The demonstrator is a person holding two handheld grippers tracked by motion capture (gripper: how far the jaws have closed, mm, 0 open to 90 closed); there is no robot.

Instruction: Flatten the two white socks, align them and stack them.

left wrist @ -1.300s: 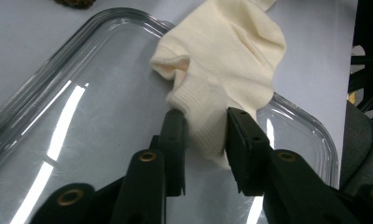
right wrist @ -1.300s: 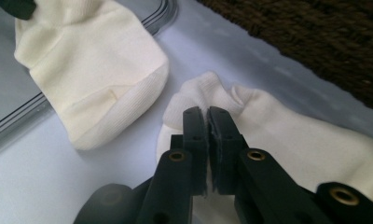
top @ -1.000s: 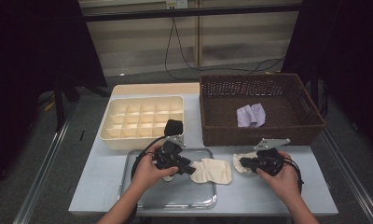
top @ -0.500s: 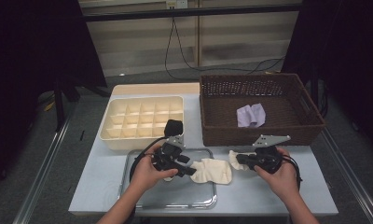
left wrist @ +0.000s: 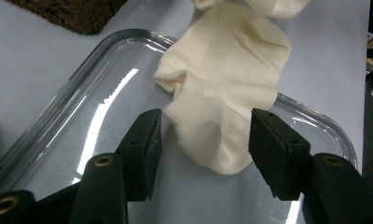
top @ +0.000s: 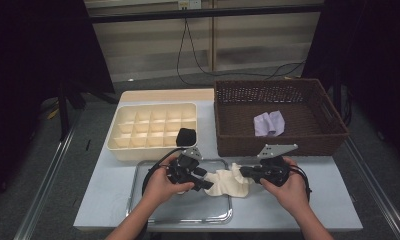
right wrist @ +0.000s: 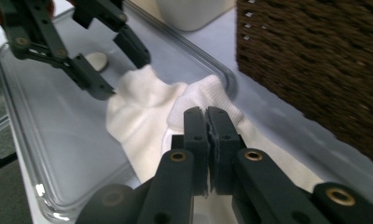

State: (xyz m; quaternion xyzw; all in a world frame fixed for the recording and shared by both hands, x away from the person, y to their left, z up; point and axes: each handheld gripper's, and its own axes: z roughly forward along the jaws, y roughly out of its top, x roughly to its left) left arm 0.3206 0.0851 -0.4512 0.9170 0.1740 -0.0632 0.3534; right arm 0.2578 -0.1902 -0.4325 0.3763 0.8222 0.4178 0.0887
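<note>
On the table [top: 113, 200], right fingers [right wrist: 207, 122] pinch the sock [left wrist: 222, 88]; left fingers [left wrist: 142, 140] straddle it.

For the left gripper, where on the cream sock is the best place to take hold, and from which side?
Probably the rounded end of the cream sock that lies inside the clear tray, approached from the tray side. That end already sits between the open jaws of the left gripper, flat and thin enough to pinch. The right gripper is shut on the far end, so the fabric should stay put.
</note>
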